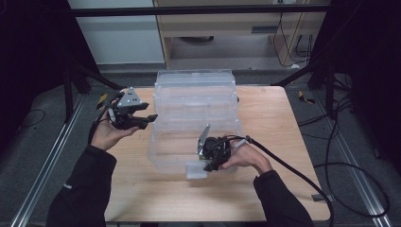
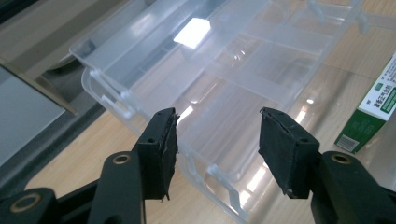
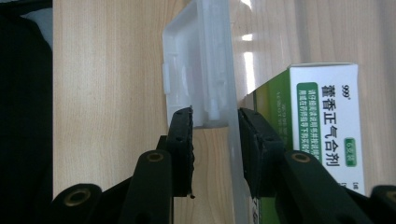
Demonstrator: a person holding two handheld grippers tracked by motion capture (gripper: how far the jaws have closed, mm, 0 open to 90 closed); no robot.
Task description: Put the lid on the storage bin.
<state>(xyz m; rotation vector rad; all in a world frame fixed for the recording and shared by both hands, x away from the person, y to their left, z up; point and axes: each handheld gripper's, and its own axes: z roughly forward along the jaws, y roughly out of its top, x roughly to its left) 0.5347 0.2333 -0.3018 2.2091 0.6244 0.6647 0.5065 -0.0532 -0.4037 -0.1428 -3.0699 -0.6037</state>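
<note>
Square light wooden table [image 1: 283, 142] on a grey floor, black frame rails to either side. Clear plastic compartment box [image 1: 196, 111] with its lid thrown open, spanning the middle of the table from the far edge toward the near half; seen close in the left gripper view as a run of empty see-through compartments [image 2: 261, 70]. White latch tab [image 1: 196, 170] at the box's near wall, facing the near edge of the table; in the right gripper view the same tab [image 3: 201, 65] standing up from the thin clear wall. Green-and-white cardboard medicine box [image 3: 327, 121] with printed characters, lying inside the clear box just behind that near wall; one corner of it [image 2: 373, 112] at the right border of the left gripper view. Left gripper [image 1: 142, 119] held in a hand over the table's left edge, just beside the box's left wall, jaws spread wide with nothing between them [image 2: 217, 149]. Right gripper [image 1: 210, 163] at the box's near wall, its black cable trailing off toward the table's right edge; jaws [image 3: 215, 149] straddling the latch tab and clear wall, partly parted, one on each side, gaps visible, not clamped.
</note>
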